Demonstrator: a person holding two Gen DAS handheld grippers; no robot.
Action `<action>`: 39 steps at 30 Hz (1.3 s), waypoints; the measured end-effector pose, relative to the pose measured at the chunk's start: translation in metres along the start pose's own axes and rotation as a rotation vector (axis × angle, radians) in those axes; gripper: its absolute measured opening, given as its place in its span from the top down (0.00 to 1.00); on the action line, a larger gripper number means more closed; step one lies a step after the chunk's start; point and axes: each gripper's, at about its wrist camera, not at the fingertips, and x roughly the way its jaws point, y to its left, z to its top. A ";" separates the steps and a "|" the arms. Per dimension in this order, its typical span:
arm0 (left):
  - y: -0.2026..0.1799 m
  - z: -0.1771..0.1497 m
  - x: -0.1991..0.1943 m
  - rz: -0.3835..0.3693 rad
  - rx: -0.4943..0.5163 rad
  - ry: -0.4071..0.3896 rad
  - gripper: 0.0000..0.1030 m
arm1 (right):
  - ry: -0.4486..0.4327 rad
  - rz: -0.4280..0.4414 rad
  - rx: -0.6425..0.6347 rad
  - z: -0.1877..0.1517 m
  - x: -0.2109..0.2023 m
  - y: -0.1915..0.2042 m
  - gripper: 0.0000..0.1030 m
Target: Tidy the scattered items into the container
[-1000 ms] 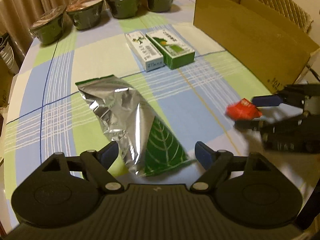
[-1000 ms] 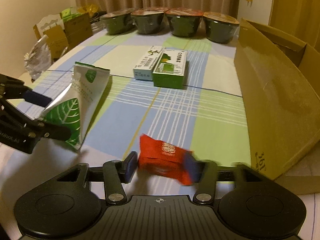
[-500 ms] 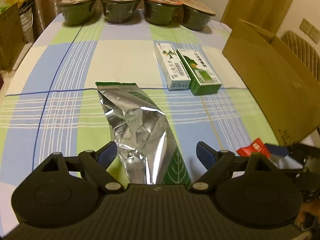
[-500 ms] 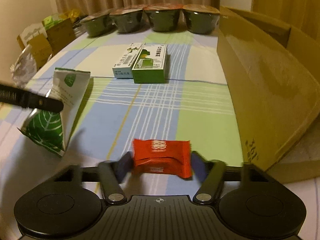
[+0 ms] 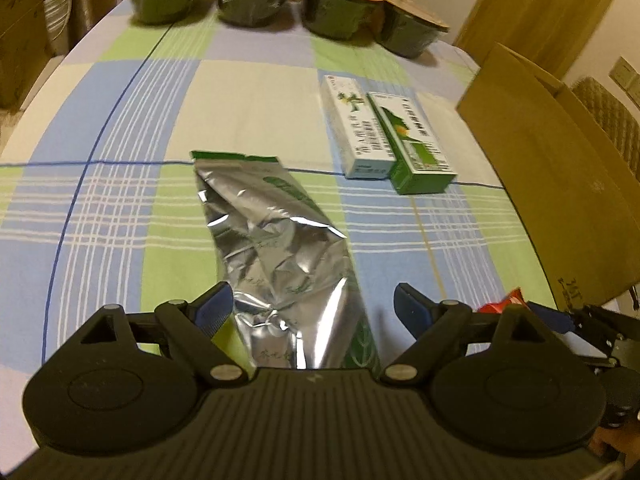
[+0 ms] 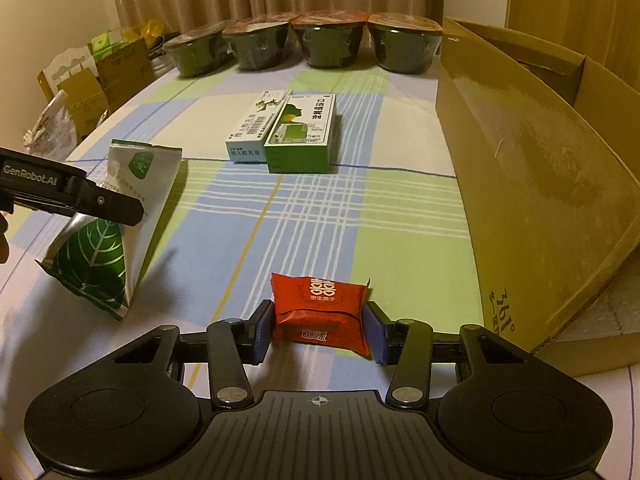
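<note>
A silver foil bag [image 5: 280,240] with a green leaf print lies on the checked tablecloth. My left gripper [image 5: 312,306] is open, its blue pads standing wide on either side of the bag's near end. In the right wrist view the same bag [image 6: 120,208] shows at the left with a left finger [image 6: 108,204] across it. My right gripper [image 6: 319,332] is shut on a small red packet [image 6: 320,308], low over the cloth. The open cardboard box [image 6: 540,184] stands right beside it. The red packet [image 5: 504,302] peeks out at the right in the left wrist view.
A white carton [image 6: 256,128] and a green carton [image 6: 304,132] lie side by side mid-table. Several sealed dark bowls [image 6: 328,44] line the far edge. Cardboard boxes and bags [image 6: 100,76] sit beyond the table's left edge.
My left gripper has swung square to the bag and slid further over it. The right gripper has moved back toward the near edge, still holding the red packet, which now sits level.
</note>
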 end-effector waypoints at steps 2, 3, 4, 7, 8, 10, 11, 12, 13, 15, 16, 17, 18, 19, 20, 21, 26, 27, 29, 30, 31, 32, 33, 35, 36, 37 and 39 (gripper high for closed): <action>0.007 0.002 0.001 -0.003 -0.050 -0.001 0.18 | 0.001 0.002 0.000 0.000 -0.001 0.000 0.52; 0.012 0.002 0.001 -0.007 -0.081 -0.002 0.18 | 0.001 0.003 0.001 0.000 -0.001 0.000 0.52; 0.017 0.003 0.003 -0.012 -0.111 -0.001 0.18 | 0.000 0.003 0.001 0.000 -0.001 0.000 0.52; 0.024 0.005 0.008 -0.014 -0.152 0.013 0.18 | 0.001 0.003 0.001 0.000 -0.001 -0.001 0.52; 0.024 0.005 0.009 -0.008 -0.151 0.018 0.18 | 0.001 0.004 0.001 0.000 -0.001 -0.001 0.52; 0.021 0.005 0.011 -0.002 -0.131 0.021 0.19 | 0.001 0.005 0.002 0.000 0.000 -0.001 0.52; 0.019 0.006 0.012 0.002 -0.115 0.024 0.21 | 0.001 0.004 0.001 0.000 0.000 -0.001 0.52; 0.017 0.006 0.012 0.005 -0.095 0.028 0.27 | 0.001 0.004 0.001 0.000 0.000 -0.001 0.52; 0.014 0.006 0.012 0.006 -0.075 0.032 0.31 | 0.002 0.005 0.002 0.000 0.000 -0.001 0.52; 0.011 0.005 0.011 -0.011 -0.052 0.040 0.38 | 0.002 0.006 0.000 0.000 -0.001 -0.001 0.52; 0.009 0.004 0.010 -0.018 -0.041 0.043 0.42 | 0.002 0.007 -0.001 0.001 -0.002 -0.001 0.52; 0.007 0.002 0.008 -0.024 -0.024 0.046 0.43 | 0.001 0.008 -0.002 0.001 -0.002 -0.001 0.52; 0.005 0.000 0.006 -0.032 -0.006 0.053 0.45 | 0.001 0.010 -0.003 0.002 -0.003 0.000 0.52; 0.002 -0.002 0.005 -0.041 0.009 0.062 0.46 | -0.001 0.010 -0.004 0.002 -0.004 0.000 0.52; -0.001 -0.006 0.003 -0.053 0.026 0.073 0.46 | -0.001 0.012 -0.005 0.003 -0.005 0.000 0.52; -0.005 -0.009 0.001 -0.066 0.046 0.087 0.47 | -0.002 0.013 -0.006 0.004 -0.007 0.001 0.52; -0.033 -0.033 -0.007 -0.138 0.168 0.166 0.46 | -0.006 0.015 -0.012 0.003 -0.013 0.001 0.52; -0.035 -0.035 -0.006 -0.137 0.166 0.168 0.43 | -0.005 0.014 -0.012 0.003 -0.014 0.001 0.52; -0.033 -0.035 -0.003 -0.135 0.134 0.169 0.35 | -0.003 0.012 -0.012 0.002 -0.015 0.001 0.52; -0.030 -0.033 -0.001 -0.131 0.114 0.164 0.30 | -0.001 0.012 -0.012 0.001 -0.015 0.001 0.52; -0.028 -0.030 0.001 -0.129 0.098 0.156 0.28 | 0.000 0.011 -0.012 0.001 -0.016 0.001 0.52; -0.027 -0.028 0.003 -0.129 0.088 0.148 0.28 | 0.001 0.010 -0.011 0.001 -0.016 0.001 0.52; -0.027 -0.025 0.006 -0.129 0.082 0.144 0.28 | 0.002 0.009 -0.011 0.001 -0.016 0.001 0.52; -0.030 -0.022 0.011 -0.129 0.089 0.144 0.28 | 0.003 0.007 -0.013 0.001 -0.016 0.002 0.52; -0.032 -0.021 0.012 -0.124 0.104 0.143 0.28 | 0.003 0.006 -0.014 0.002 -0.016 0.002 0.52; -0.034 -0.021 0.013 -0.117 0.122 0.146 0.29 | 0.003 0.005 -0.015 0.002 -0.016 0.002 0.52; -0.038 -0.023 0.011 -0.102 0.160 0.148 0.33 | 0.003 0.005 -0.017 0.003 -0.016 0.002 0.52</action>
